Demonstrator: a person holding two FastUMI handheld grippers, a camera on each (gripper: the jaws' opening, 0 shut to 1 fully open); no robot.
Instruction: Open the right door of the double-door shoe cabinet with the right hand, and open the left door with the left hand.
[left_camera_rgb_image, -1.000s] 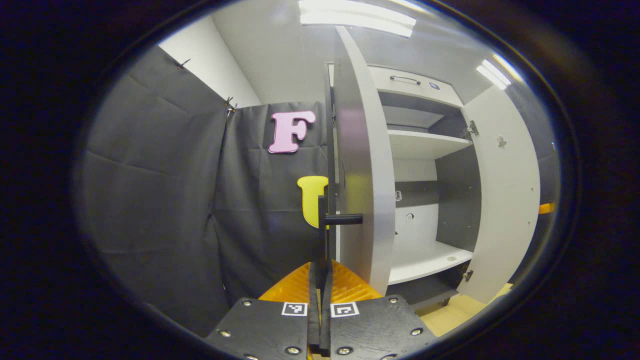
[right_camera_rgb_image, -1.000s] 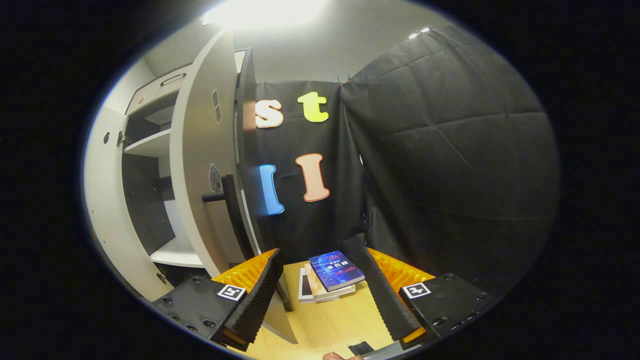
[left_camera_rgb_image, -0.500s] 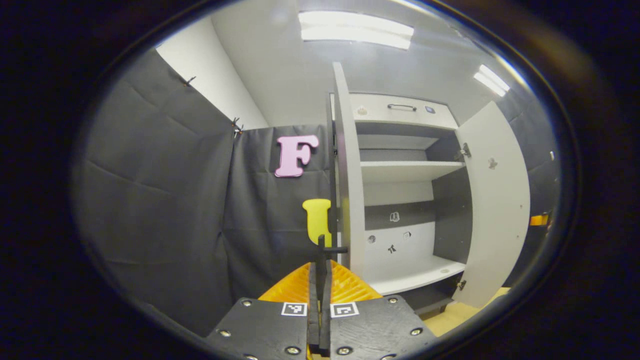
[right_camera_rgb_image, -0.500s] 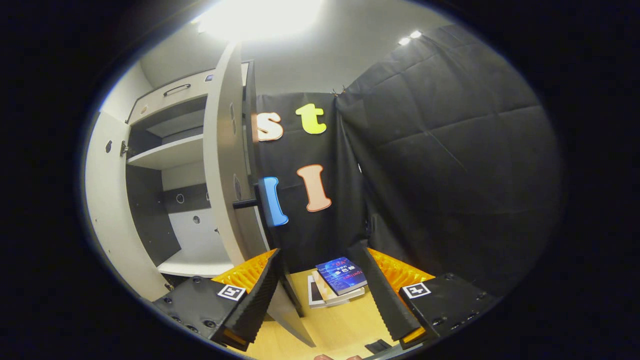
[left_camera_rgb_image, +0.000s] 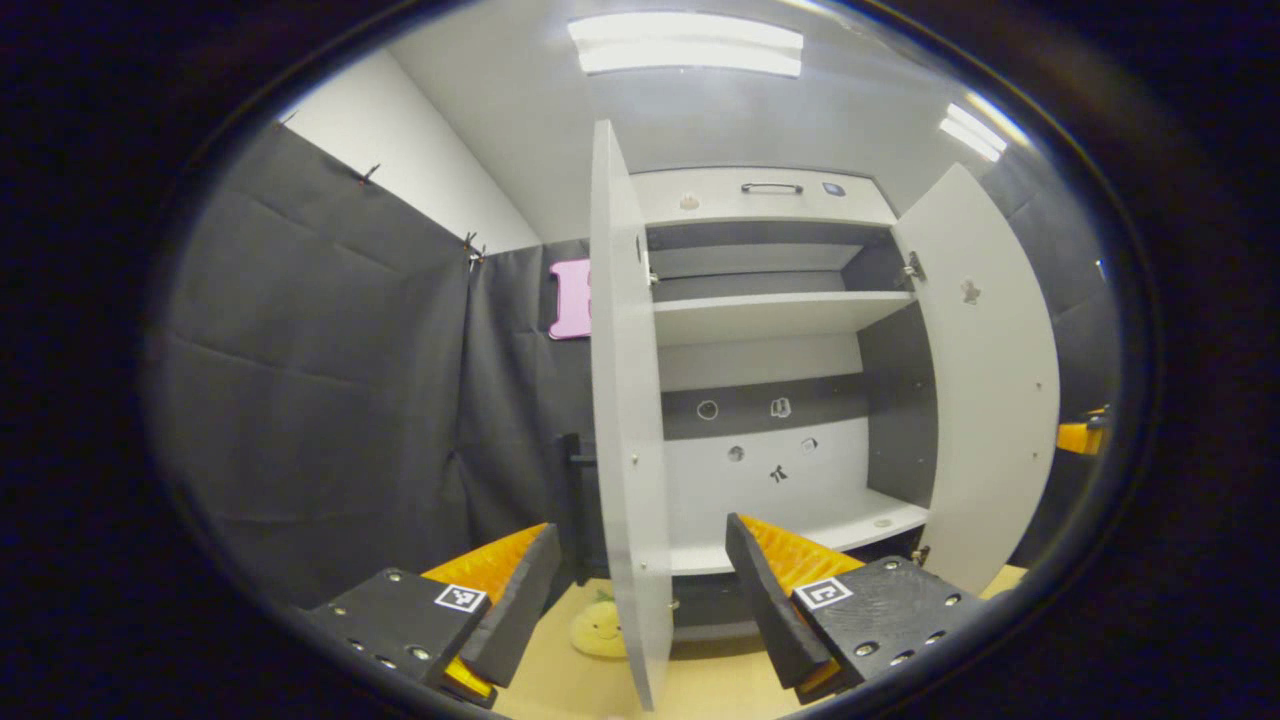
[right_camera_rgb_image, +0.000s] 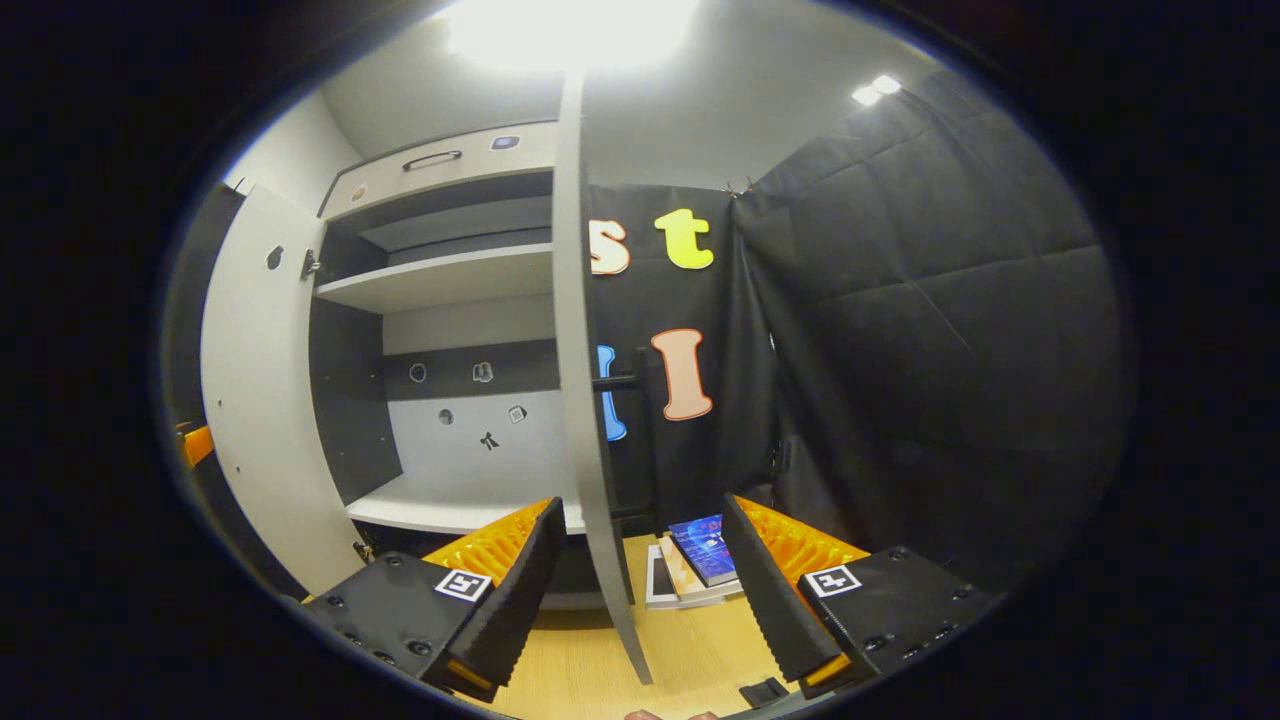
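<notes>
In the left gripper view, the left gripper is released, its two fingers spread wide with nothing between them. The left door of the shoe cabinet stands swung out, seen almost edge-on straight ahead between the spread fingers, with its dark handle on the far side of the panel. The right door is also swung wide open at the right side of the cabinet, and the white shelves inside are exposed. A small yellow plush toy lies on the wooden floor near the foot of the left door. In the right gripper view, the right gripper is likewise released, fingers well apart and gripping nothing. The right door stands edge-on just ahead, its dark handle on the side facing the black cloth. The left door is open at the far side of the cabinet. A small stack of books lies on the floor beyond the fingers, near the booth's cloth wall.
</notes>
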